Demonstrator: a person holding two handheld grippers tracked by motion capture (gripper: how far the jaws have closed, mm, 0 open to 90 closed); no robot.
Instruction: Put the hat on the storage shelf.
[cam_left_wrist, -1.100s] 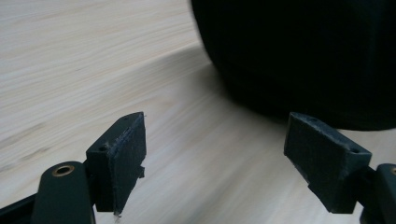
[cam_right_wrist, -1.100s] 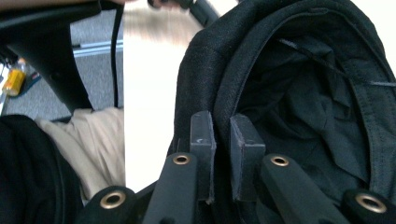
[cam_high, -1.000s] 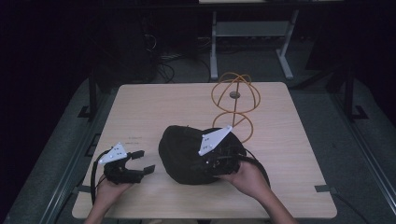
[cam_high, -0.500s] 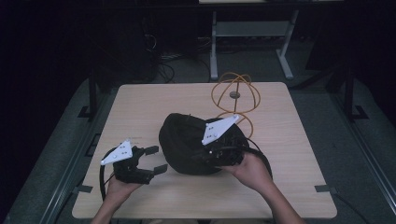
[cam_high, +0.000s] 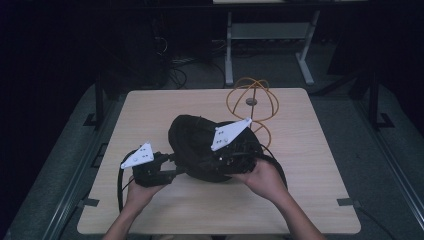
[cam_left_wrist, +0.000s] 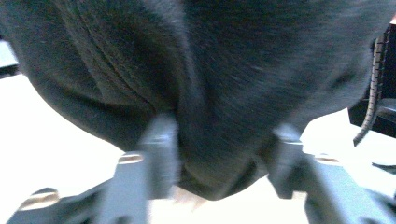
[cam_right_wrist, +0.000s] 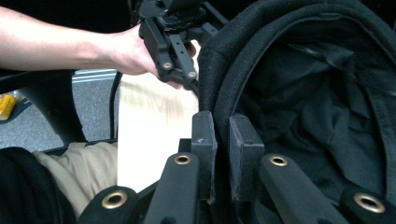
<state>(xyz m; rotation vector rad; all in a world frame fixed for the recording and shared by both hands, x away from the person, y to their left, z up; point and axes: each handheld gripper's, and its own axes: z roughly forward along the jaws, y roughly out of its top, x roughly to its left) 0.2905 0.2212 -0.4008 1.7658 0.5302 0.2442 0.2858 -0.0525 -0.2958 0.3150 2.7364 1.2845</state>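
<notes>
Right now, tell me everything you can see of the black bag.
The bag is black, soft woven fabric, slumped in a rounded heap near the middle of the table. Its mouth gapes toward the right gripper, showing a dark crumpled lining and a thick stitched rim. That gripper's jaws are shut on the rim. The left gripper stands open, its jaws either side of a bulge of the bag's lower edge. An orange wire frame stands just behind it.
</notes>
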